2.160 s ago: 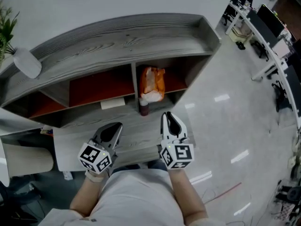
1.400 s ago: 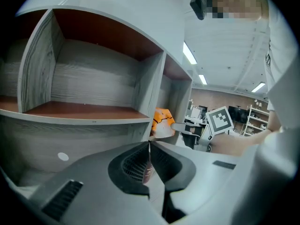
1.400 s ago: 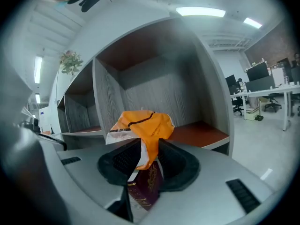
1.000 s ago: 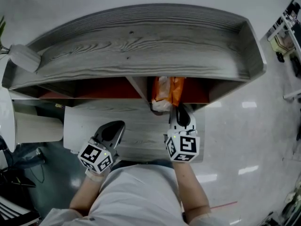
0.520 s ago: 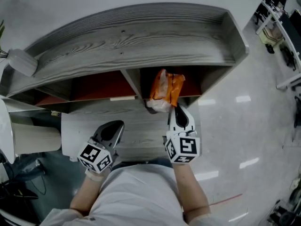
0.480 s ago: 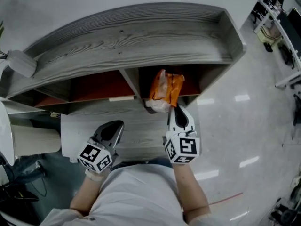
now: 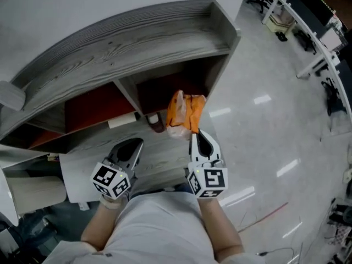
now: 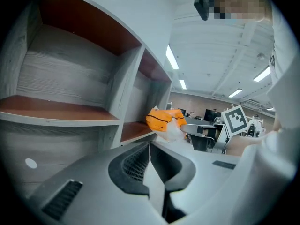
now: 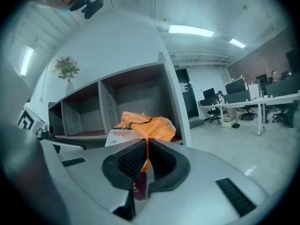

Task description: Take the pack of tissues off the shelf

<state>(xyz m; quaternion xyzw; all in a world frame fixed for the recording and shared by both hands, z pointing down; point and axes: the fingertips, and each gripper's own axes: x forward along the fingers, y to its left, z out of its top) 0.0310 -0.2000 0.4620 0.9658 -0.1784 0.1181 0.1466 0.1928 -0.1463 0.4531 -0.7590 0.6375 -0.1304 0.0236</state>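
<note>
The pack of tissues [image 7: 184, 113], in orange and clear plastic, hangs just in front of the right-hand compartment of the grey wooden shelf [image 7: 126, 43]. My right gripper [image 7: 193, 133] is shut on a fold of the orange wrapper at its near end. In the right gripper view the pack [image 9: 145, 125] bulges above the closed jaws of that gripper [image 9: 146, 146]. My left gripper [image 7: 136, 143] is shut and empty, low over the ledge to the left. From the left gripper view, the pack [image 8: 164, 118] shows to the right, beyond the left gripper [image 8: 150, 149].
A small dark bottle [image 7: 155, 122] stands at the compartment's mouth, left of the pack, and shows below the jaws as the bottle [image 9: 139, 186]. A white slip [image 7: 122, 121] lies on the shelf board. The grey ledge [image 7: 82, 164] runs beneath. Office desks [image 7: 308, 15] stand far right.
My right gripper reached to the pack, shut on its wrapper and drew it out of the compartment toward me. The left gripper stayed where it was.
</note>
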